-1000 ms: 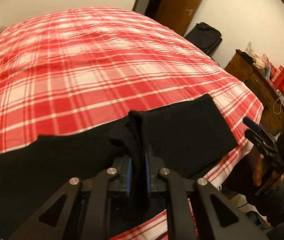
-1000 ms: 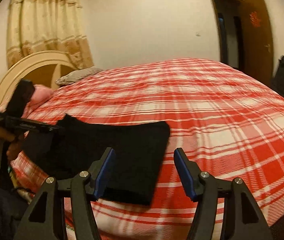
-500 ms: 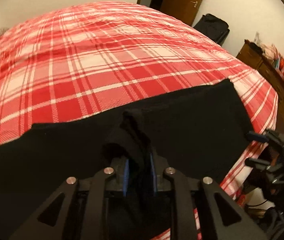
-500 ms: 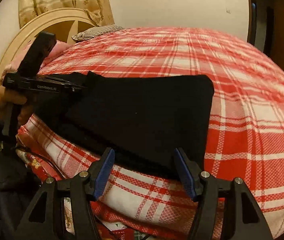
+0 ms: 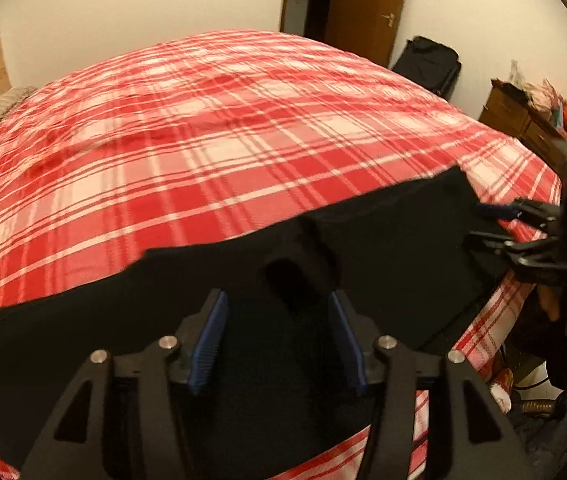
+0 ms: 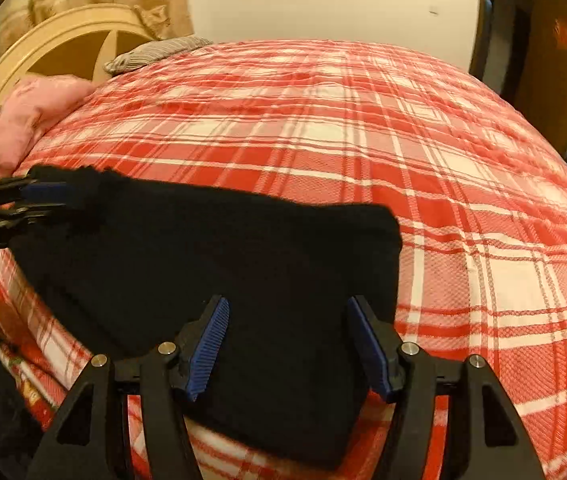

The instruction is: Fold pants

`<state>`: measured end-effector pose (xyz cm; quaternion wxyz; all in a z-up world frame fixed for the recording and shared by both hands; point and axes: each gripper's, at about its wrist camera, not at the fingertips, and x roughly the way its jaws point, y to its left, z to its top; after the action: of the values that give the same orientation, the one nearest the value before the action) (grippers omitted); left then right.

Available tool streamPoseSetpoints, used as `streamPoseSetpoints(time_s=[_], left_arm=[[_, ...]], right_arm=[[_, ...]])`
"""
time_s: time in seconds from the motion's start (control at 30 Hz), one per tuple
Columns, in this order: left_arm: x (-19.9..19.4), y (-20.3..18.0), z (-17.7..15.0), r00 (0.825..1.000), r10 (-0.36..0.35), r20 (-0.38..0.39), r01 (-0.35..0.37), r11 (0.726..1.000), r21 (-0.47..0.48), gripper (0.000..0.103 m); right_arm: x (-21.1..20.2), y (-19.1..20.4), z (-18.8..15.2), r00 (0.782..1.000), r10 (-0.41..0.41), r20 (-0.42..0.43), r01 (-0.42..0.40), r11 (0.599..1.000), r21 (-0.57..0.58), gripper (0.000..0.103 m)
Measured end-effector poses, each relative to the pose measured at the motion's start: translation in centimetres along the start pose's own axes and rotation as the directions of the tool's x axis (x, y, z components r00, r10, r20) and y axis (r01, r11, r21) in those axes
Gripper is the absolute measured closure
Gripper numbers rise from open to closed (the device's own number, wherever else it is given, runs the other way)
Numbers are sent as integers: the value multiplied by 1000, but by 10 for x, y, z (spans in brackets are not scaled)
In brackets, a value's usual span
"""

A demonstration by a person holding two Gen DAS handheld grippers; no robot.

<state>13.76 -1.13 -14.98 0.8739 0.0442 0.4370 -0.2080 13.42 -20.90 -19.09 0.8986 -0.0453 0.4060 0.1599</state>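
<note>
Black pants [image 5: 395, 248] lie folded along the near edge of a red plaid bed [image 5: 211, 128]. My left gripper [image 5: 277, 304] hovers over their left part, jaws opening. A low hump of black cloth stands between the blue pads [image 5: 207, 340], which do not press on it. My right gripper [image 6: 287, 308] is open just above the right end of the pants [image 6: 223, 248], its fingers straddling the cloth near the bed's edge. Each view shows the other gripper from the side: the right gripper [image 5: 487, 224] at the pants' right edge, the left gripper [image 6: 47, 200] at their far left corner.
A pink pillow [image 6: 31, 108] and a grey pillow [image 6: 155, 52] lie by the curved headboard [image 6: 55, 48]. Beyond the bed stand a brown door [image 5: 367, 4], a black suitcase [image 5: 427, 64] and a wooden dresser [image 5: 515, 116] with red bags. A person's hand [image 5: 555, 300] holds the right gripper.
My left jaws have parted and let go of the bunched black cloth, which has sunk to a low hump. My right gripper has come down and forward over the pants' right end.
</note>
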Motion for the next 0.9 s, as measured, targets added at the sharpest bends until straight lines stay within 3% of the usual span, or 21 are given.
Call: streamPoseSetpoints(time_s=[0.1, 0.2, 0.37, 0.53, 0.73, 0.8, 0.9], left_arm=[[-14, 25, -7, 999, 38, 22, -37, 998, -46, 42], [-23, 52, -16, 996, 81, 24, -79, 992, -96, 41], [-42, 94, -33, 987, 161, 22, -155, 974, -164, 41], [-61, 132, -50, 966, 257, 21, -245, 942, -231, 39], [-73, 176, -70, 944, 329, 11, -307, 892, -333, 36], [-73, 186, -78, 942, 336, 0, -313, 878, -363, 36], [-71, 192, -88, 943, 333, -10, -311, 867, -390, 36]], right_arm=[[-18, 6, 6, 998, -18, 60, 21, 999, -42, 39], [-32, -4, 14, 993, -7, 120, 6, 1000, 15, 39], [-18, -1, 28, 996, 20, 91, -27, 996, 81, 39], [-7, 58, 46, 984, 153, 88, -149, 988, -42, 39], [15, 133, 59, 943, 330, 46, -318, 932, -177, 39], [21, 149, 59, 947, 320, 38, -306, 929, -209, 39], [31, 169, 64, 979, 202, 21, -190, 946, -262, 39]])
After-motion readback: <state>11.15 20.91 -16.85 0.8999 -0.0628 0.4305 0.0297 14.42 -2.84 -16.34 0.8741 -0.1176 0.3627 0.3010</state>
